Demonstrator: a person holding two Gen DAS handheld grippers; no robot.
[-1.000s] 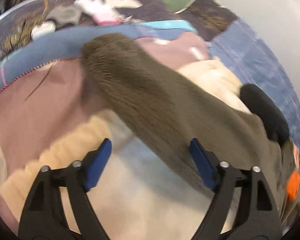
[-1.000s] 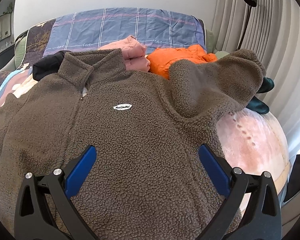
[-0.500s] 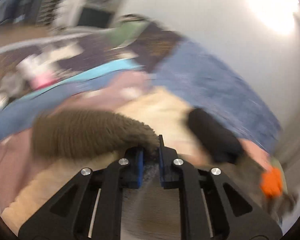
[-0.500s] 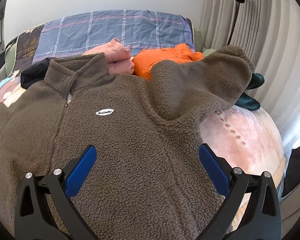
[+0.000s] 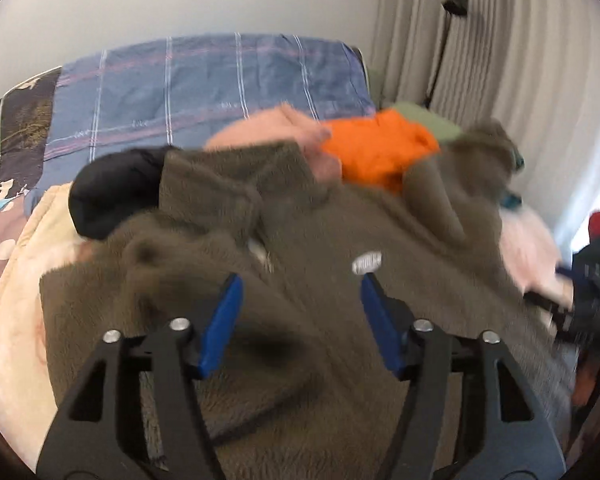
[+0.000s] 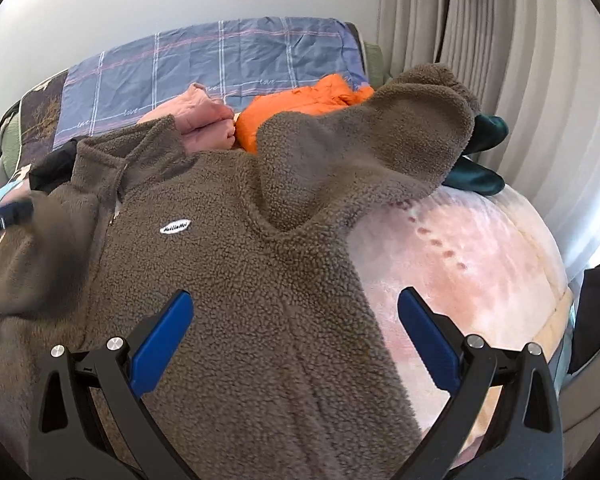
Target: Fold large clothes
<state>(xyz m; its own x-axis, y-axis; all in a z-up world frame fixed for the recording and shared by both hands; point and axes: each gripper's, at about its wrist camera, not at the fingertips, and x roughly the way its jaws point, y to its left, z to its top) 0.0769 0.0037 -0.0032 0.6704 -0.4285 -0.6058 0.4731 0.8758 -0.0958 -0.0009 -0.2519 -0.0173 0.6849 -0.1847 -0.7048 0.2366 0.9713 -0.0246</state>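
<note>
Past jacket hem, bare blanket

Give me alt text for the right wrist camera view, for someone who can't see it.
A brown fleece jacket lies front-up on a bed, one sleeve folded over its chest. The right gripper hovers above it, jaws open and empty. Behind are an orange jacket, pink clothes and a blue plaid pillow.
</note>
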